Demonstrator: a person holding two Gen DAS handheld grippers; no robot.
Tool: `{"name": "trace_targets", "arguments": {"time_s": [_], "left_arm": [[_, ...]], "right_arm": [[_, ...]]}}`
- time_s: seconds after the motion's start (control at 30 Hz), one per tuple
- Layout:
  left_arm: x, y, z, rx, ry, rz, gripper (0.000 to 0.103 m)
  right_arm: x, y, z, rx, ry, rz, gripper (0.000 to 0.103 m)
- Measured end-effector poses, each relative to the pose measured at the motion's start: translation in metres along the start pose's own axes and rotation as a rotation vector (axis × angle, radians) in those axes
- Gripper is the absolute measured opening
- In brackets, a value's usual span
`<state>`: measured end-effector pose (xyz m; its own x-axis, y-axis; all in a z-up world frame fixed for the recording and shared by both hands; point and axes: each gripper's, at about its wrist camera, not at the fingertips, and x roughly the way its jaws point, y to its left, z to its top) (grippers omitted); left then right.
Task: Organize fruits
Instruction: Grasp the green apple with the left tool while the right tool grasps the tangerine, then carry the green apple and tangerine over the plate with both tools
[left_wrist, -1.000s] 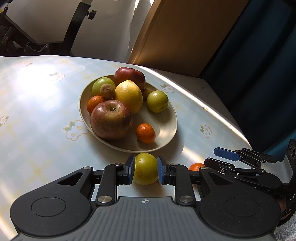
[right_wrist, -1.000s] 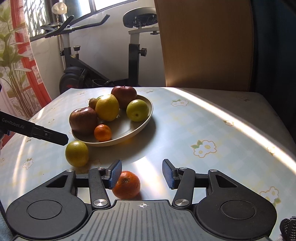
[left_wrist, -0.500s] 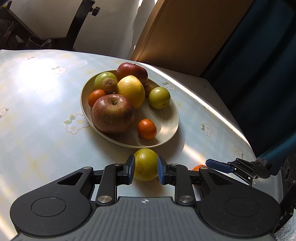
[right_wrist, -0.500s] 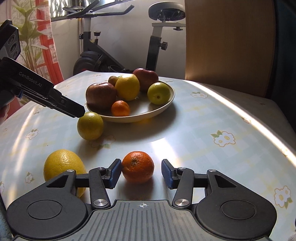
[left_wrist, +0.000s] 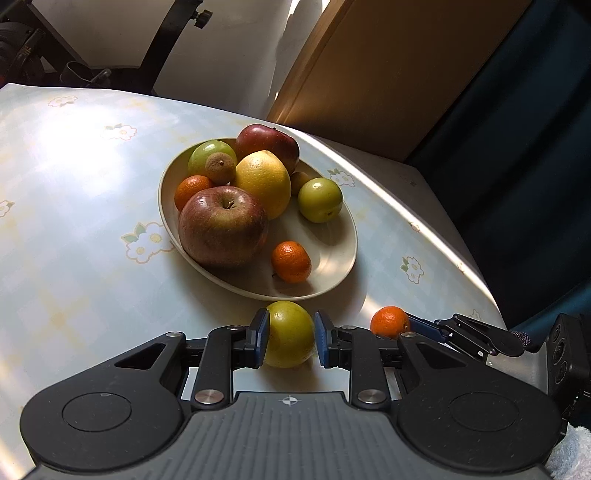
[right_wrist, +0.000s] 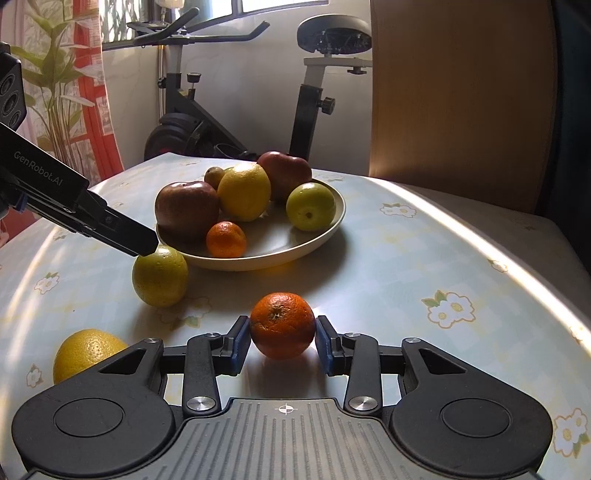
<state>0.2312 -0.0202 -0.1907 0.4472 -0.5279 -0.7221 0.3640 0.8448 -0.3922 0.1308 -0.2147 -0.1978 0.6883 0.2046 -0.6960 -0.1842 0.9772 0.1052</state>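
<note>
A beige bowl (left_wrist: 334, 275) on the flowered table holds two red apples, a yellow citrus, two green fruits, two small mandarins and brown kiwis. It also shows in the right wrist view (right_wrist: 325, 236). My left gripper (left_wrist: 290, 338) is shut on a yellow-green citrus (left_wrist: 290, 345) just in front of the bowl; the citrus shows in the right wrist view (right_wrist: 160, 277) too. My right gripper (right_wrist: 282, 341) has its pads against an orange (right_wrist: 282, 325) on the table. The orange also shows in the left wrist view (left_wrist: 389, 321).
A yellow citrus (right_wrist: 86, 352) lies on the table at the near left of the right gripper. An exercise bike (right_wrist: 229, 122) stands beyond the table's far edge. A wooden panel (right_wrist: 458, 96) and dark curtain stand at the right.
My right gripper has moved until the orange sits between its fingers, and the jaws have closed onto it. My left gripper still grips the yellow-green citrus and has lifted it slightly.
</note>
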Motion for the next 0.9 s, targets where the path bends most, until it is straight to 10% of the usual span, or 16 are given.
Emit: {"name": "trace_targets", "arguments": {"time_s": [0.9], "left_arm": [[0.026,0.0,-0.019,0.029,0.019,0.061,0.051]], "right_arm": [[-0.013,-0.005,-0.014,0.055,-0.078,0.005,0.035]]}}
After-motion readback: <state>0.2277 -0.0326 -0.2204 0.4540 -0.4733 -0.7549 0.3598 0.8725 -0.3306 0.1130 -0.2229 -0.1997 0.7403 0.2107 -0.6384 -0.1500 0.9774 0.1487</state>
